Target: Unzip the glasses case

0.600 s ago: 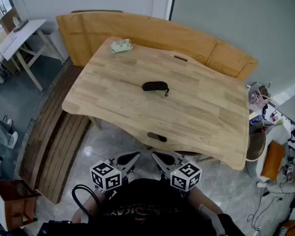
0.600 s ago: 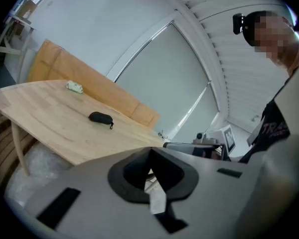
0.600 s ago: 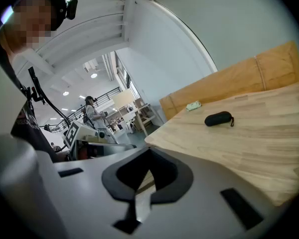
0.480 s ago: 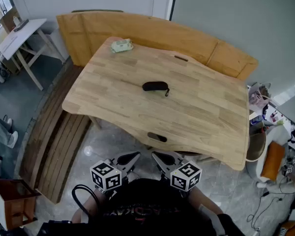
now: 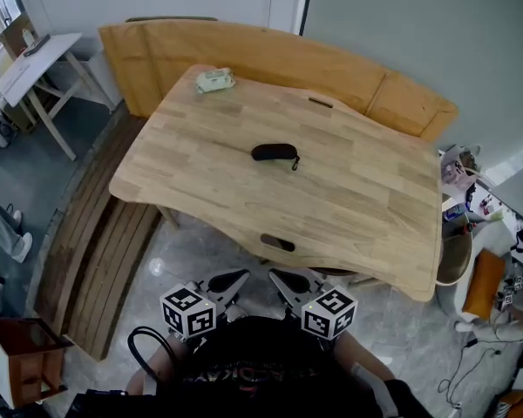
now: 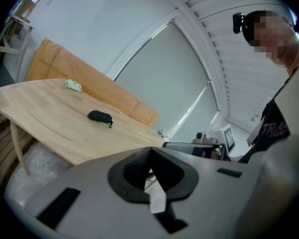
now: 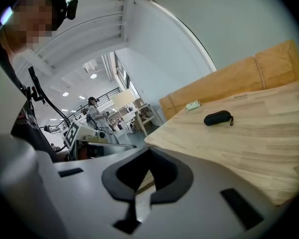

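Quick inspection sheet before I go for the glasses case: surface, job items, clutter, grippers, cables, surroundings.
Surface: light wooden table.
Job's things: black glasses case near the table's middle, nothing touching it; zip too small to read.
Clutter: pale green item at the far left corner.
Grippers: left gripper and right gripper both shut, empty, short of the near edge.
Cables: black loop beside the person; thin floor cables at right.
Surroundings: wooden bench behind; white desk far left.
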Demonstrator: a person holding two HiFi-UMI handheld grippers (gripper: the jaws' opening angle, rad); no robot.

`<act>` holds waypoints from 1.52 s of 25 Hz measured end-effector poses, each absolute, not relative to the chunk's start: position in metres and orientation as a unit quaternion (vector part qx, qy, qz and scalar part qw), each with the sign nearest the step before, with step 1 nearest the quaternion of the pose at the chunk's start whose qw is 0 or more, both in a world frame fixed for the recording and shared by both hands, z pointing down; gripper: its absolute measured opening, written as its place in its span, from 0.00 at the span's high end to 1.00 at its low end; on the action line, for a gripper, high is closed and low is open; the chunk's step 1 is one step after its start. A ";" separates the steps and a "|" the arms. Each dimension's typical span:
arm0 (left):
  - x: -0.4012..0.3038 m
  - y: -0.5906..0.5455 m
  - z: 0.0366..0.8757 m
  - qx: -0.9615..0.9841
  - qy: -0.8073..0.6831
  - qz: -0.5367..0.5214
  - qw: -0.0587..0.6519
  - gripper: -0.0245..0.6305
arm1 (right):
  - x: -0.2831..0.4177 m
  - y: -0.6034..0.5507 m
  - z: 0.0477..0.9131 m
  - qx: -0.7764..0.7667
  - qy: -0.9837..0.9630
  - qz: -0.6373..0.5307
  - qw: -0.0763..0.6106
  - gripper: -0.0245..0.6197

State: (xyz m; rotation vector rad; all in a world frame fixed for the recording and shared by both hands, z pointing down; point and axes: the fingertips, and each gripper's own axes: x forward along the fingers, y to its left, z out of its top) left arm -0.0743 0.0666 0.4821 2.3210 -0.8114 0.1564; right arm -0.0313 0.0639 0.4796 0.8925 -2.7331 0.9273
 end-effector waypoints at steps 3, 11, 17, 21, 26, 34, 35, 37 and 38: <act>-0.074 0.066 0.483 0.888 -0.309 0.061 0.334 0.95 | -0.032 0.064 0.476 0.290 -0.906 0.303 0.049 0.94; -0.076 0.065 0.485 0.887 -0.309 0.062 0.338 0.95 | -0.037 0.063 0.477 0.284 -0.907 0.305 0.049 0.94; -0.074 0.061 0.487 0.882 -0.314 0.060 0.347 0.95 | -0.034 0.057 0.479 0.280 -0.905 0.316 0.049 0.94; -0.071 0.056 0.489 0.877 -0.321 0.055 0.355 0.95 | -0.025 0.043 0.480 0.283 -0.901 0.324 0.047 0.94; -0.065 0.046 0.491 0.867 -0.335 0.049 0.366 0.95 | -0.015 0.022 0.481 0.279 -0.898 0.336 0.048 0.94; -0.057 0.025 0.494 0.848 -0.369 0.042 0.377 0.95 | -0.001 -0.028 0.484 0.256 -0.907 0.329 0.061 0.94; -0.057 0.023 0.495 0.846 -0.374 0.042 0.378 0.95 | 0.002 -0.036 0.485 0.256 -0.908 0.325 0.064 0.94; -0.057 0.020 0.496 0.840 -0.384 0.042 0.381 0.95 | 0.008 -0.053 0.488 0.261 -0.909 0.316 0.072 0.94; -0.057 0.018 0.496 0.837 -0.389 0.043 0.382 0.95 | 0.011 -0.061 0.491 0.264 -0.909 0.313 0.075 0.94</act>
